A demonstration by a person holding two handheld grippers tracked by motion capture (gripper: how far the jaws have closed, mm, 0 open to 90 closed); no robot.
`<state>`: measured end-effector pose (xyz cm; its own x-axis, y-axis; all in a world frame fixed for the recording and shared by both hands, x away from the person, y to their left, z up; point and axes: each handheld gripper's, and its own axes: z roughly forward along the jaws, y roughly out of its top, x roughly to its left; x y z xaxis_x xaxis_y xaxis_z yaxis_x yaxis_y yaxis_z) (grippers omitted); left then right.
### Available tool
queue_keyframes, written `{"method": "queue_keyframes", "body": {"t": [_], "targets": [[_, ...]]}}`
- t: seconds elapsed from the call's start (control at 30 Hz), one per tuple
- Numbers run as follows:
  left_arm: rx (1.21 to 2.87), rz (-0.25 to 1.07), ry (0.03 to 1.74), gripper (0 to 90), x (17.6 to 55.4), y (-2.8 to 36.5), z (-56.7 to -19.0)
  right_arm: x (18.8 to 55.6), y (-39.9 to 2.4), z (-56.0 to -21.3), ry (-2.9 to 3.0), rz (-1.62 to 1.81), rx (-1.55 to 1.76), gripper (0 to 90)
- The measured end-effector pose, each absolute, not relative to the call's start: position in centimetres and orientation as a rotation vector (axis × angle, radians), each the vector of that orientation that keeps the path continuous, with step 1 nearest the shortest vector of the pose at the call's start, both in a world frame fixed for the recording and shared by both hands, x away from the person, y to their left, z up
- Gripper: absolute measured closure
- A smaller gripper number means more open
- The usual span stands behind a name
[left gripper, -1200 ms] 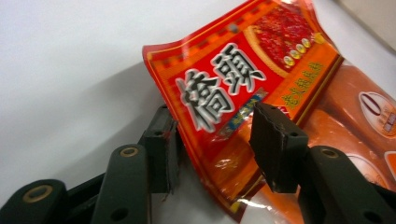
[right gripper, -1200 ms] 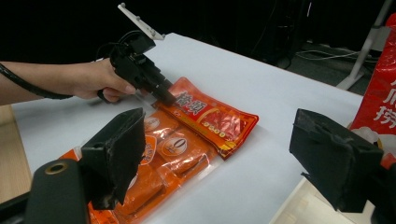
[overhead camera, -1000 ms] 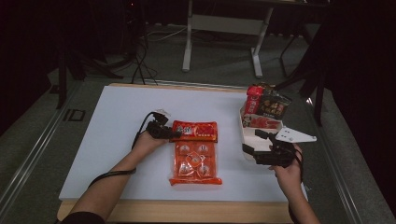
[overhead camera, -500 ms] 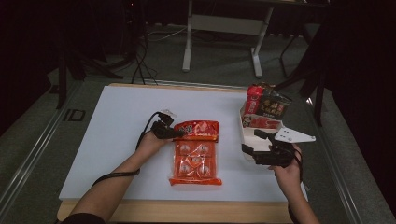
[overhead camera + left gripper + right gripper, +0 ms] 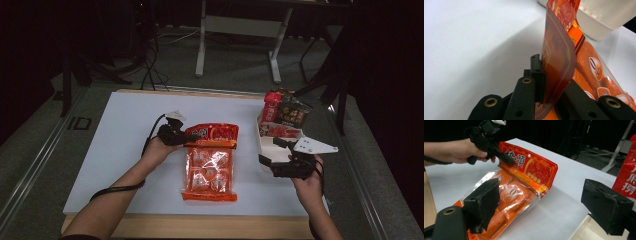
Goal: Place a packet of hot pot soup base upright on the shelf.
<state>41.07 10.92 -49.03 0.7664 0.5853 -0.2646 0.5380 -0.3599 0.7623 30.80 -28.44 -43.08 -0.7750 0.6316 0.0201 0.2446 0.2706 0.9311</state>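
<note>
The orange snack packet (image 5: 209,165) lies near the middle of the white tabletop (image 5: 115,150), its length running from the near edge toward the far one, its clear lower part showing round wrapped pieces. Its red printed header card is lifted off the surface and stands tilted at the far end. The left gripper (image 5: 181,136) has its jaws closed on the left corner of that header; in the left gripper view the card (image 5: 557,62) stands pinched between the two black jaws and curves upward. The left hand (image 5: 159,148) holds the gripper level, pointing rightward across the tabletop, forearm reaching in from the near-left corner. The right gripper (image 5: 274,155) sits near the right edge with jaws spread wide and nothing between them, just beside the white tray (image 5: 267,145) that holds red packets (image 5: 282,112). The right hand (image 5: 307,177) grips it from behind, forearm coming in from the near-right corner.
</note>
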Motion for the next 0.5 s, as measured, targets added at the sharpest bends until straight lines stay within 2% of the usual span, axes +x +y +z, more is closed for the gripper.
{"method": "queue_keyframes", "body": {"t": [0.5], "targets": [[2.001,0.084,0.767,88.9,39.0,10.8,-46.1,30.3,-27.8,-42.4,2.164,1.489,0.831,10.3]]}}
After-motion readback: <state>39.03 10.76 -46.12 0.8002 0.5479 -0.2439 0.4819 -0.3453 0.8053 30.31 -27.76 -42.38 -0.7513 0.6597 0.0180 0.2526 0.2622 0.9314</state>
